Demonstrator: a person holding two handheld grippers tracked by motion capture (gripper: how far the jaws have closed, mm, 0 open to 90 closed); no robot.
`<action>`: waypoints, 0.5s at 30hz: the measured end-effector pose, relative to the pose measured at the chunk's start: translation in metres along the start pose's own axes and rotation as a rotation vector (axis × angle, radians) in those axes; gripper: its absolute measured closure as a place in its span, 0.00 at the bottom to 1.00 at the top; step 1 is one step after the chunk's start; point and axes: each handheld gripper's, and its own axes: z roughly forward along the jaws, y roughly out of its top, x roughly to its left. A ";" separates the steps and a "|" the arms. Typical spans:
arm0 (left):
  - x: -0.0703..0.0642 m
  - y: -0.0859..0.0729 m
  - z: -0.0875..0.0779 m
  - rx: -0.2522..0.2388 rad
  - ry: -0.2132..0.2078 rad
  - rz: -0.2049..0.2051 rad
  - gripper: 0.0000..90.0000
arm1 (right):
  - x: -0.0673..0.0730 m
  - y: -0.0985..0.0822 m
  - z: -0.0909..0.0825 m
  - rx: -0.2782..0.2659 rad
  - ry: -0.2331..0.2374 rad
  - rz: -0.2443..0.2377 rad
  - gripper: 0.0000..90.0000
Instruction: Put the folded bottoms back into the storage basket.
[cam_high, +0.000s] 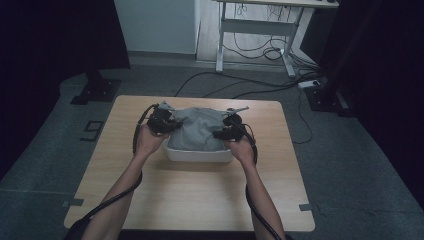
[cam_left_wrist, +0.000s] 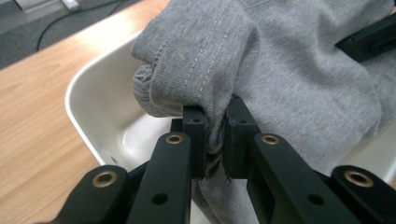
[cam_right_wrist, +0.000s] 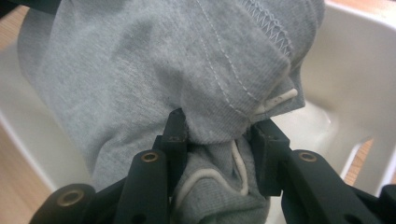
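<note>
You have the grey garment (cam_high: 197, 129) pinched at both ends, and it hangs bunched over the white tub (cam_high: 199, 154) that sits mid-worktop (cam_high: 200, 195), a little toward the far side. Your left claw (cam_high: 167, 124) is pressed tight on a thin fold of cloth at the garment's left end; your right claw (cam_high: 222, 132) is clamped on a thicker wad at its right end, so its jaws stand wider. Holding it at two opposite ends most likely keeps the bundle compact and level, so it can drop inside the tub walls rather than drape over a rim.

The high view gives you the layout: both hands flank the tub, with the garment mounded above its rim. It does not show the grips themselves.

The left gripper view shows the fold squeezed between the left claw (cam_left_wrist: 215, 135), a stitched hem above it, and the tub's (cam_left_wrist: 93, 93) bare white floor beneath. The right gripper view shows the right claw (cam_right_wrist: 219, 135) biting near a seam with a white drawcord (cam_right_wrist: 278, 100) looping out, and the tub's (cam_right_wrist: 345, 84) wall close behind.
</note>
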 end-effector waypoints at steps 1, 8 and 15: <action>0.000 -0.001 0.003 0.008 0.003 0.002 0.90 | -0.001 -0.001 0.003 0.007 -0.006 -0.001 0.70; 0.000 -0.005 0.019 0.070 0.020 0.028 0.89 | -0.003 -0.002 0.016 0.056 -0.028 -0.010 0.67; 0.000 -0.002 0.024 0.094 0.082 0.064 0.69 | -0.006 0.000 0.016 0.058 -0.070 -0.007 0.53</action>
